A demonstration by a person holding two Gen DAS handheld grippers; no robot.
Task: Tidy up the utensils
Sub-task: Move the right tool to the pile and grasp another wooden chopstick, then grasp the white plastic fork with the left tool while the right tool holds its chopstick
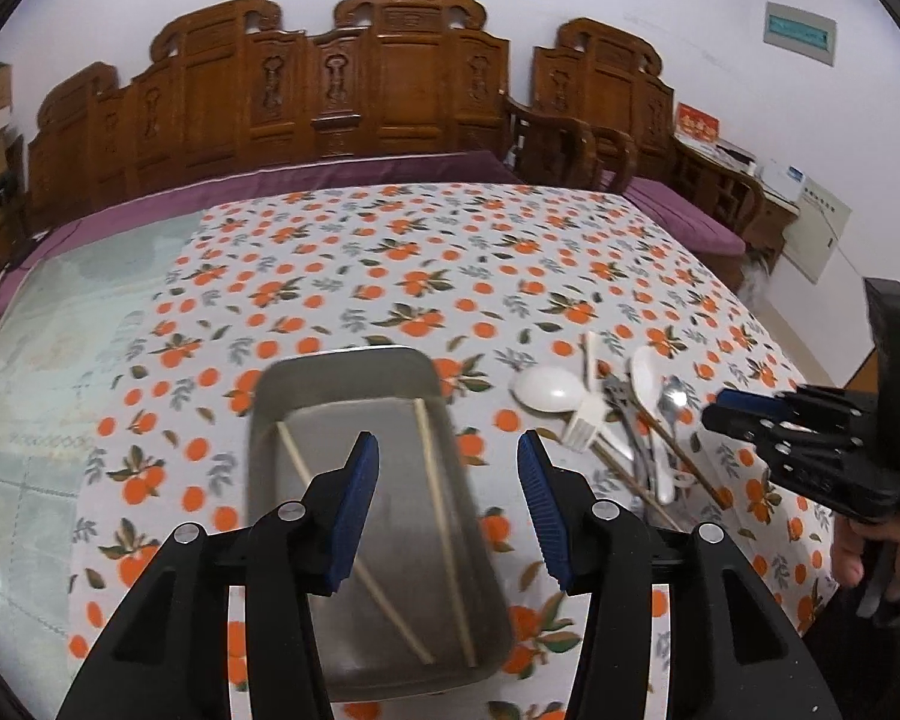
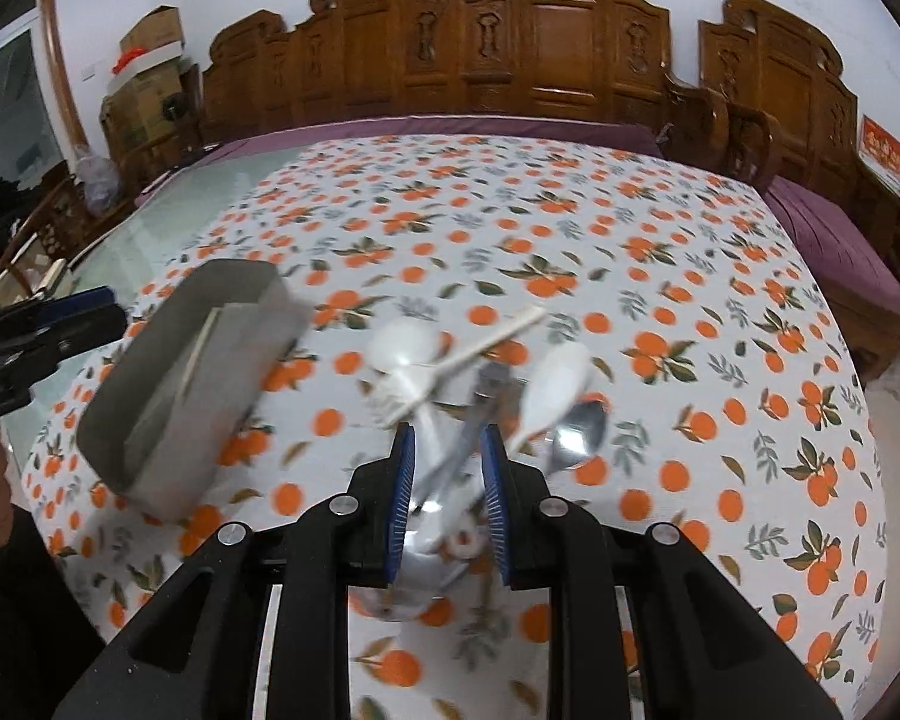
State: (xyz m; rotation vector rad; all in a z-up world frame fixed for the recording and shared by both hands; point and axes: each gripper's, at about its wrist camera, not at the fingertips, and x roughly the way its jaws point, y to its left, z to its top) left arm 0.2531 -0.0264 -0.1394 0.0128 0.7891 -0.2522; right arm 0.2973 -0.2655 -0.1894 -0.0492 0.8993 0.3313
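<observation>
left gripper (image 1: 448, 504): it's hanging over the metal tray (image 1: 342, 384) with its jaws spread wide, nothing between the blue pads (image 1: 354, 504)

right gripper (image 2: 447, 504): it's hovering low over the utensil pile (image 1: 624, 420), jaws partly open with a gap between the pads. A blurry metal handle (image 2: 450, 474) is lying in that gap, but I can't tell whether the pads are touching it (motion blur is killing the detail here)

tray: it's sitting on the orange-print tablecloth (image 1: 390, 264), left of the pile, with two wooden chopsticks (image 1: 444, 516) lying lengthwise inside, well apart from each other

pile: everything is sitting in a heap on the cloth just right of the tray. A white ladle-style spoon (image 1: 546, 389) is lying at the left edge, a white fork (image 1: 588, 420) is crossing it, a white soup spoon (image 1: 648, 384) and a steel spoon (image 1: 672, 399) are resting further right, and dark brown chopsticks (image 1: 684, 462) are poking out toward the near side

steel spoon from the right wrist view (image 2: 579, 432): it's lying bowl-up just right of the right gripper's fingers

background: a carved wooden bench (image 1: 330, 90) with a purple cushion (image 1: 306, 180) is standing behind the table
</observation>
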